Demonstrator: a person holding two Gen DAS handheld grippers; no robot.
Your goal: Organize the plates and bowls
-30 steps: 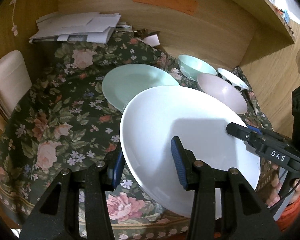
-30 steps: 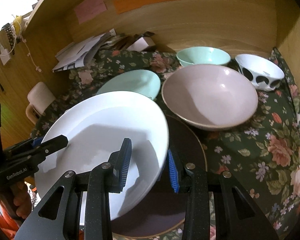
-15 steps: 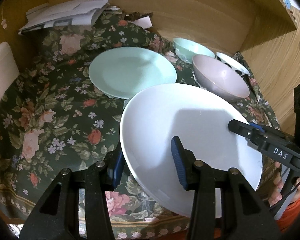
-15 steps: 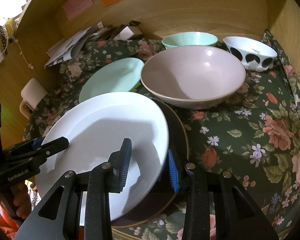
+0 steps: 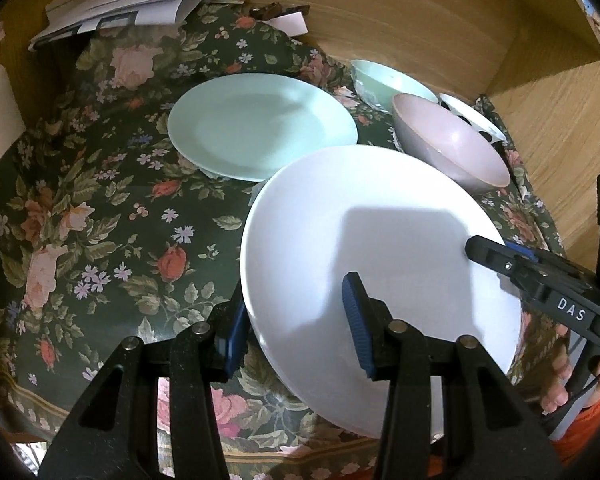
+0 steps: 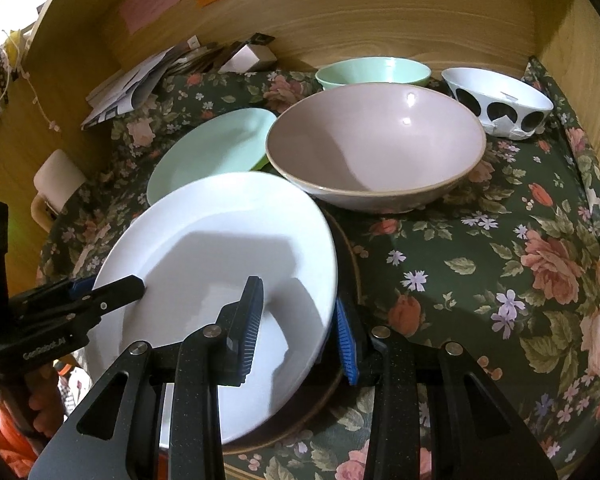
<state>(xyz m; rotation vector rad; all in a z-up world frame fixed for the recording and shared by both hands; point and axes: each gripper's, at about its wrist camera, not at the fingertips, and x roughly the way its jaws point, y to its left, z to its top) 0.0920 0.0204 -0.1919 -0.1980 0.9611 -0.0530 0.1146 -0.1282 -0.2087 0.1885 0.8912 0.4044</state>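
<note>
Floral-clothed bench [image 6: 500,264], wooden alcove: large white round plate [image 5: 372,240] pinched at opposite rims by my left claw [image 5: 296,320] and right claw [image 6: 300,320], both closed on it, tilted for level carrying above brown plate [image 6: 340,392].

Both views are lit warmly from above and behind the cameras, so a hard grey shadow with straight edges falls on the large white round plate [image 5: 364,240] [image 6: 220,264], while the dark floral tablecloth [image 5: 100,208] [image 6: 500,264] around this plate stays rather dim. In the right wrist view two small glare spots shine inside the pale pink ceramic bowl [image 6: 374,142] behind the plate, and the far upper left corner is overexposed. The fisheye lens bends the wooden back wall [image 5: 400,16] [image 6: 380,8] into a curve and darkens the corners; everything looks sharp, without motion blur.
</note>
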